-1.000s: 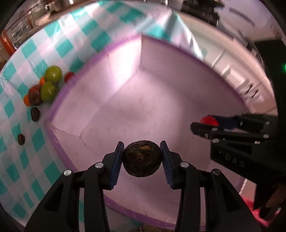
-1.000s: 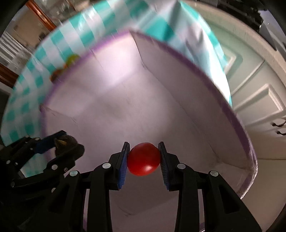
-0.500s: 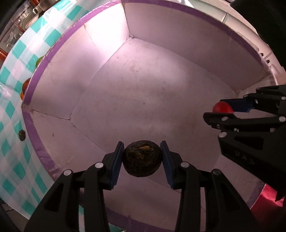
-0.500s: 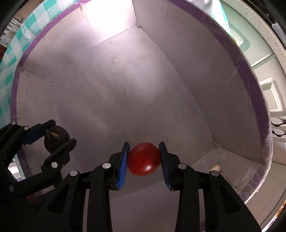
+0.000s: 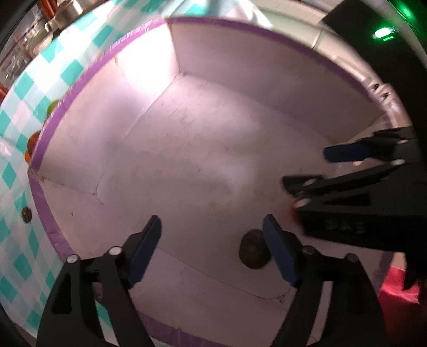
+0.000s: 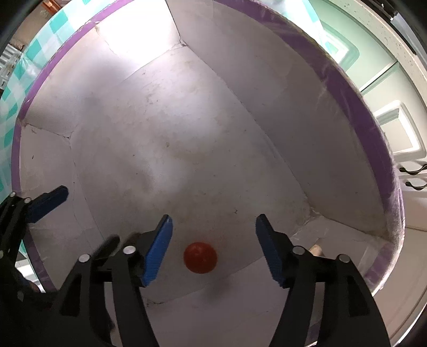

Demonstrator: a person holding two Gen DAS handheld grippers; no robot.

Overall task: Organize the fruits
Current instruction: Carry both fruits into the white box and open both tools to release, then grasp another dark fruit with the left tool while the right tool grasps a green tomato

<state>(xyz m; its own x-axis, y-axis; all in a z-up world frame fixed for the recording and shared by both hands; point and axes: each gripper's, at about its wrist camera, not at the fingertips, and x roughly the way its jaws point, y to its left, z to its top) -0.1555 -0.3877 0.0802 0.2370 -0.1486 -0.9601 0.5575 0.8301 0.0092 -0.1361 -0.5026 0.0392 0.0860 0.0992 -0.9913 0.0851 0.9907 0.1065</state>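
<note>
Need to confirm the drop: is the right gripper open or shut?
Open. The right gripper has its jaws spread wide, and the red fruit lies free on the box floor.

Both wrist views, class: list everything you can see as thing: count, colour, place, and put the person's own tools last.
box: one, white inside with a purple rim, under both grippers.
dark fruit: one, brownish-black, on the box floor by the left gripper's right finger.
red fruit: one, red, on the box floor under the right gripper.
tablecloth: one, teal and white checks, left of the box.
other fruits: several, green, red and orange, mostly hidden behind the box's left rim.
left gripper: one, black with blue pads, jaws open.
right gripper: one, same colours, jaws open.
</note>
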